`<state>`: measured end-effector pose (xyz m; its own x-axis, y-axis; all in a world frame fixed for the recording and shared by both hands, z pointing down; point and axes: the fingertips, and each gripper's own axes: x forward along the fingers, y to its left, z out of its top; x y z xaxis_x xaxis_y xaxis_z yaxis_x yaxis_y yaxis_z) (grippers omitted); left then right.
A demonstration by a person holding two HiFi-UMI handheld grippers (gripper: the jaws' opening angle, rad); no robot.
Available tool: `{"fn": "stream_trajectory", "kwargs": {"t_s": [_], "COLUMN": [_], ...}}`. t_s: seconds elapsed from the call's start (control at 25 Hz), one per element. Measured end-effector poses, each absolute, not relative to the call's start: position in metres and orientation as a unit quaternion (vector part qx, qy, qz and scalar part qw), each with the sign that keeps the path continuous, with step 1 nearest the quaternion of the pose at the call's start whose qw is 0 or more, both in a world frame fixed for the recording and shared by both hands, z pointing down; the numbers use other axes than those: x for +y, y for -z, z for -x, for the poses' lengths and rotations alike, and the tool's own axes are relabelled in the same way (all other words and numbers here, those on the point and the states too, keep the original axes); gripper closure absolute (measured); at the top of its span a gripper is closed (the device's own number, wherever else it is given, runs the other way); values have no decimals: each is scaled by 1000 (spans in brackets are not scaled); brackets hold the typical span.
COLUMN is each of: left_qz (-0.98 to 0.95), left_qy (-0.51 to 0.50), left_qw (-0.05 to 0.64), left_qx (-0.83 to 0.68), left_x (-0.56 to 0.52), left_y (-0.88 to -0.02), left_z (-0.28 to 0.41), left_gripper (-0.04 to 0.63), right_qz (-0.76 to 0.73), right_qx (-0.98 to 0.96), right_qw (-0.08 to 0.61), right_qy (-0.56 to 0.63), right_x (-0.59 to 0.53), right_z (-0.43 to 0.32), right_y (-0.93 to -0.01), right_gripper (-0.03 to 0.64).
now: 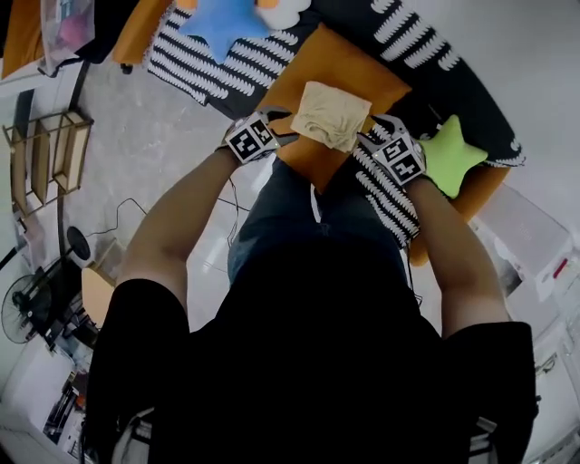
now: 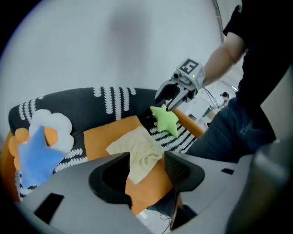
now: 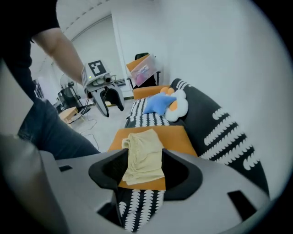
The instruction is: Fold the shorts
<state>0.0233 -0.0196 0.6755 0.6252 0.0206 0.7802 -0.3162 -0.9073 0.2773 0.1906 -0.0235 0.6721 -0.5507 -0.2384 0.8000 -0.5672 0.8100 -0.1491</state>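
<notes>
The beige shorts [image 1: 331, 116] lie folded into a small packet on the orange seat cushion [image 1: 340, 68] of a sofa. In the left gripper view the shorts [image 2: 137, 146] show below and beyond my left gripper [image 2: 144, 171], whose jaws stand wide apart with nothing between the pads. My right gripper [image 3: 144, 171] is likewise open above the shorts [image 3: 144, 155], clear of the cloth. In the head view the left gripper [image 1: 279, 124] and right gripper [image 1: 367, 138] flank the packet on either side.
A green star pillow [image 1: 450, 154] lies right of the shorts and a blue star pillow [image 1: 222, 23] further along the black-and-white patterned sofa [image 1: 204, 63]. A wooden rack [image 1: 45, 149] and a fan [image 1: 23, 308] stand on the floor at left.
</notes>
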Motion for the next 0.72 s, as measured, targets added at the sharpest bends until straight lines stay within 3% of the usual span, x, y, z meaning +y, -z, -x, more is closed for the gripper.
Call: {"fn": "stream_trajectory", "kwargs": {"t_s": [0.24,0.72], "left_qz": [-893,-919], "left_qy": [-343,-181], "left_qw": [238,224], "left_qx": [-167,-269], "left_x": [-46,-32], "left_y": [-602,-423], "left_z": [-34,-58], "left_gripper": [342,380], "right_qz": [-299,-313], "right_qx": [-868,-889], "right_qw": [353,301], "right_qy": [-183,-142], "right_x": [-66,-19], "right_z": [-214,-235], "right_y": [-598,-460], "right_gripper": [382,391]}}
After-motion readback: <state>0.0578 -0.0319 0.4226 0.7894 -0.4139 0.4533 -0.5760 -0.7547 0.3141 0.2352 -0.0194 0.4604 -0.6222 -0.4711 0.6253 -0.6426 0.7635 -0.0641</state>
